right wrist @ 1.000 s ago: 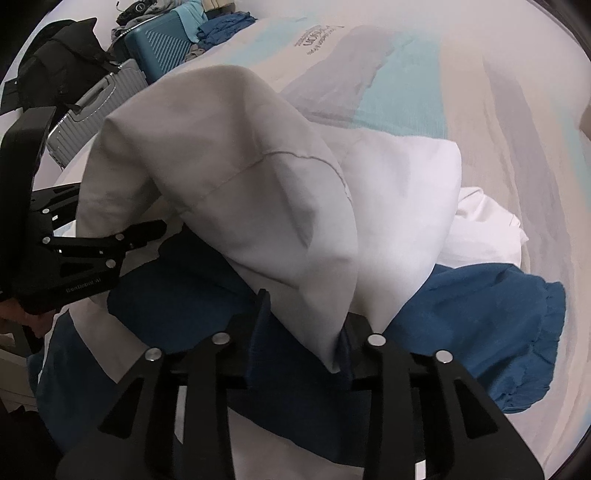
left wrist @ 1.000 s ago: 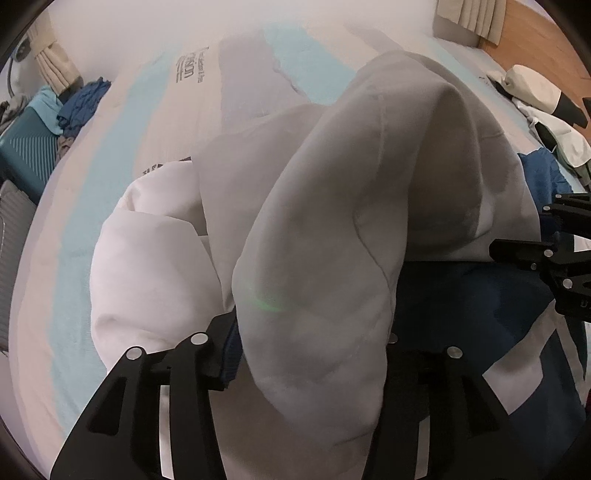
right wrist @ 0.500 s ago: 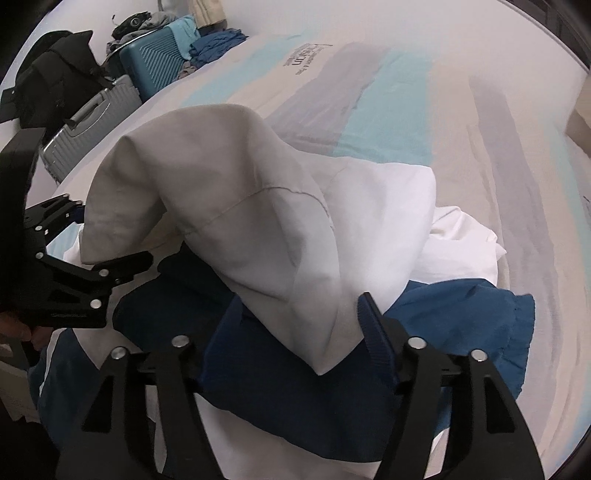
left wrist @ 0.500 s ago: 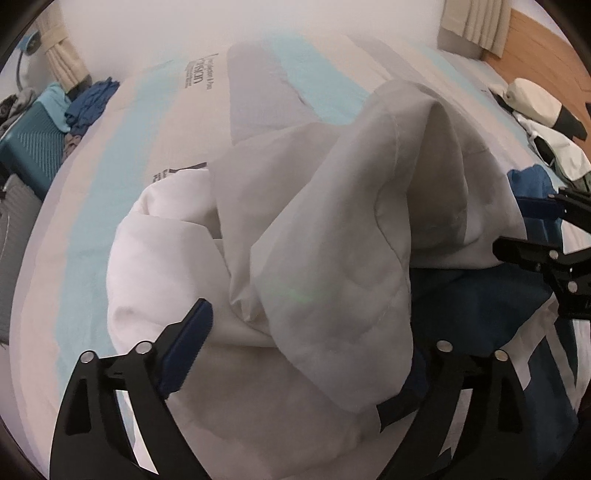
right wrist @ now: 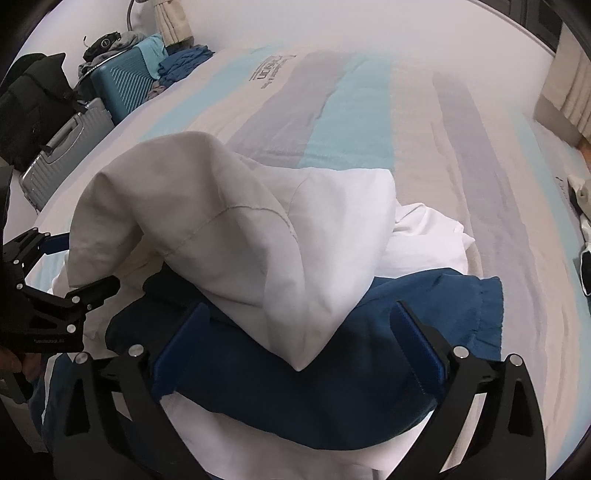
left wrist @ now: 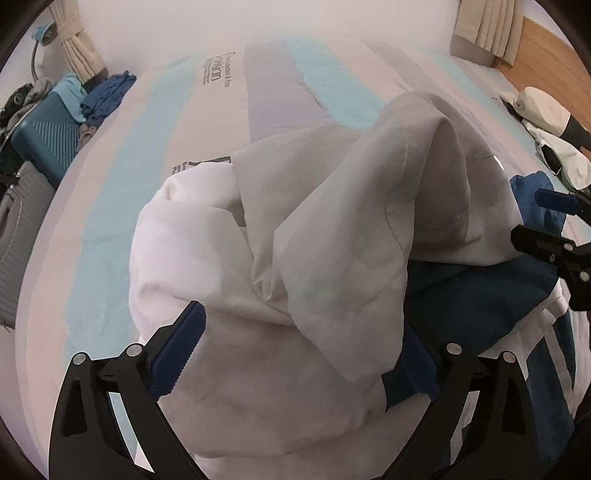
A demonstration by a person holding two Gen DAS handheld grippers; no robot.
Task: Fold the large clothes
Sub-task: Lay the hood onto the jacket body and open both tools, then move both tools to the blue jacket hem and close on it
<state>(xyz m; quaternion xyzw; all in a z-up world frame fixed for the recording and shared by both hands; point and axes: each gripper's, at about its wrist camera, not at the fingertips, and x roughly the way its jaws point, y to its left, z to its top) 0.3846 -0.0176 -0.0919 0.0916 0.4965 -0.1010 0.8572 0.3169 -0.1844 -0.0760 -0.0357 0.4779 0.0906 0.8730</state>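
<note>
A white and navy hooded garment (left wrist: pixel 266 258) lies bunched on the striped bed (left wrist: pixel 122 184). Its pale hood (left wrist: pixel 406 192) stands up over the navy part (left wrist: pixel 480 295). In the right wrist view the hood (right wrist: pixel 221 221) drapes over the navy sleeve (right wrist: pixel 332 369). My left gripper (left wrist: pixel 299 350) is open, its jaws wide apart on either side of a hood corner, holding nothing. My right gripper (right wrist: pixel 295 343) is open, its jaws astride the hood's tip and the navy cloth. Each gripper shows in the other's view, the right one (left wrist: pixel 554 236) and the left one (right wrist: pixel 55 280).
A teal suitcase (right wrist: pixel 122 88) and a grey suitcase (right wrist: pixel 62 151) stand by the bed's left side, with blue clothes (right wrist: pixel 184 62) piled there. Other garments (left wrist: pixel 546 122) lie at the bed's right edge. Curtains (left wrist: pixel 487 26) hang at the back.
Both grippers were shut on the hood's edge a second ago. Both have opened wide and let it go. The hood has dropped onto the garment and both grippers have drawn back.
</note>
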